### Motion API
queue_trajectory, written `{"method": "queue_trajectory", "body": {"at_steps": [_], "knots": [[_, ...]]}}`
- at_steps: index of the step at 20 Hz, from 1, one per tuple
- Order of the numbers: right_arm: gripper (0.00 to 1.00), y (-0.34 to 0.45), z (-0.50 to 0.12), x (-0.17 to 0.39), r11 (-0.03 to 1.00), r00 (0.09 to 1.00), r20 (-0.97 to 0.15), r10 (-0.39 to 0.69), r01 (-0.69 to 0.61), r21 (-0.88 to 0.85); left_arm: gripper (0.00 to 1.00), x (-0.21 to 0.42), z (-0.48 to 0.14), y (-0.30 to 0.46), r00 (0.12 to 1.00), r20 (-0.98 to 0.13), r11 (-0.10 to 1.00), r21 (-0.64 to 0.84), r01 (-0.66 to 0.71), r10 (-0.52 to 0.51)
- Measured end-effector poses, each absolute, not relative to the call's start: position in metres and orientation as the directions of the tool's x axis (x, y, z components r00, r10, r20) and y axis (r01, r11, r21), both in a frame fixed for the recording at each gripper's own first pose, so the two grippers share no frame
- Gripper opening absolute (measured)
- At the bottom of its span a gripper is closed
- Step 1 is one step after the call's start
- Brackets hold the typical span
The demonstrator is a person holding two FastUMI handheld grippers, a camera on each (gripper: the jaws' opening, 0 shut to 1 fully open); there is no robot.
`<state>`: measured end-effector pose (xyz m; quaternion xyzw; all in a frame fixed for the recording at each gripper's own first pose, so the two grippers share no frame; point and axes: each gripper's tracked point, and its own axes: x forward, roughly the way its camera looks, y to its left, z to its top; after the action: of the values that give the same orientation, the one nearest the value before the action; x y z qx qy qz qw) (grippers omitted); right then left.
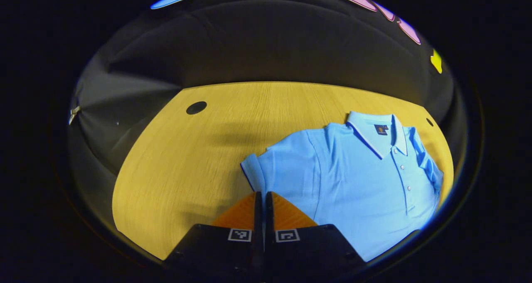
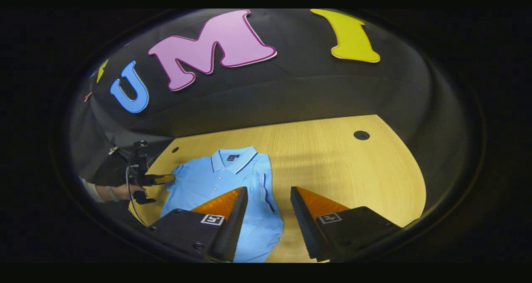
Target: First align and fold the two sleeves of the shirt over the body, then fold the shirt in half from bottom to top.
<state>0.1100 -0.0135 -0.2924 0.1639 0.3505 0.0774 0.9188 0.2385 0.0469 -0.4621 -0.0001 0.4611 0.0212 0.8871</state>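
left tongs (image 1: 264,200): wedge fingers, black housings, square markers | right tongs (image 2: 268,208): ribbed pads, screws | hand (image 2: 120,191): dark sleeve, wristband

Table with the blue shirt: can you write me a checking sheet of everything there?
Surface: wooden table with round holes.
Job's things: blue shirt lies face up; near sleeve spread flat, far sleeve seems folded in.
Clutter: nothing seen.
Grippers: left claw shut at the near sleeve's edge, pinching cloth or not unclear; right claw open, over the shirt's side.
Cables: dark cable hangs by the left claw.
Surroundings: black cloth wall; a hand holds the left claw.
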Motion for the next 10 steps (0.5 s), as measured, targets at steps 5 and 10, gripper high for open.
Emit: {"method": "queue_trajectory", "body": {"at_steps": [5,10], "knots": [[0.66,-0.025,-0.293,0.103,0.935,0.748,-0.621,0.234,0.002,0.355,0.07,0.244,-0.414,0.012,0.647,-0.755,0.994,-0.100,0.044,-0.105],[0.66,-0.019,-0.291,0.099,0.935,0.750,-0.614,0.246,-0.016,0.355,0.06,0.226,-0.412,-0.046,0.585,-0.768,0.965,-0.178,0.195,-0.260]]}}
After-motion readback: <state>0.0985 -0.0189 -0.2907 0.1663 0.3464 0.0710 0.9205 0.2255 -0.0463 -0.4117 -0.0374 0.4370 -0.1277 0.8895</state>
